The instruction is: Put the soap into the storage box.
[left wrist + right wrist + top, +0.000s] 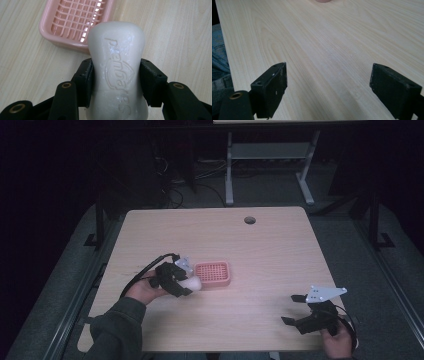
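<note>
**benchrat:** Left gripper (186, 285) is clamped on a white soap bar (191, 283), sitting around 8 o'clock on the wooden table (270, 250), right up against the 9 o'clock end of the pink soap dish (213, 273). From the high view I can't tell if the bar is touching the dish or just beside it.

**gridlock:** Left gripper view helps. Both black jaws squeeze the soap bar (117, 67) at its narrow waist, and you can read embossed lettering and a logo on its face, which the high view blurs to a white blob. The soap dish (75, 23) sits beyond it at 11 o'clock, with a grid floor inside and nothing in it that I can see.

**benchrat:** And the right gripper (296, 309)?

**gridlock:** Down at 5 o'clock, jaws spread wide with nothing between them. Its own view shows the right gripper (328, 87) over bare wood grain, plus a sliver of pink at 12 o'clock and blue denim at 9 o'clock.
</note>
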A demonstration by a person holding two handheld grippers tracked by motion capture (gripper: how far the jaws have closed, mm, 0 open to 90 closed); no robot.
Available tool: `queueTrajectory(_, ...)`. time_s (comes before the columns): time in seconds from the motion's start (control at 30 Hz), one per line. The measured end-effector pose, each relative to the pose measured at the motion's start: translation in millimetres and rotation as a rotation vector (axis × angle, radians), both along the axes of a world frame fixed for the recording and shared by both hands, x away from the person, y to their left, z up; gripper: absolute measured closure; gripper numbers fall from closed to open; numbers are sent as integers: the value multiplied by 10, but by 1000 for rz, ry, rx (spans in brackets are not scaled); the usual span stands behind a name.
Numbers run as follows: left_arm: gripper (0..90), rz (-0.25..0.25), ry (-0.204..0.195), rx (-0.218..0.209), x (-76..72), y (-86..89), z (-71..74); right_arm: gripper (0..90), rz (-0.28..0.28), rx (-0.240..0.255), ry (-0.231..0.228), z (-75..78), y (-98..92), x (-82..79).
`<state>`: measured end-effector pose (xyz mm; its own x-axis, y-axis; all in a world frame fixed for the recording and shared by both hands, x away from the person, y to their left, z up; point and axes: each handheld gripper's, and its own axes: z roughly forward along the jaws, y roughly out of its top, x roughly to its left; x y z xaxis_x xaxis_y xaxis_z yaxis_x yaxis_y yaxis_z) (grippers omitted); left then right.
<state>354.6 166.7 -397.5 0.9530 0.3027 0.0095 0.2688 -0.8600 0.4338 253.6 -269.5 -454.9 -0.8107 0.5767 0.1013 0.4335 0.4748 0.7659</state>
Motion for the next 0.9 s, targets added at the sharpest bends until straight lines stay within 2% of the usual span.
queueTrajectory(0.7,491,-33,-27,20,157,-219,120,142,-7,7,2,6,-6,-10)
queueTrajectory(0.9,491,-36,-24,8,197,-266,136,142,-11,15,-2,8,-28,-12)
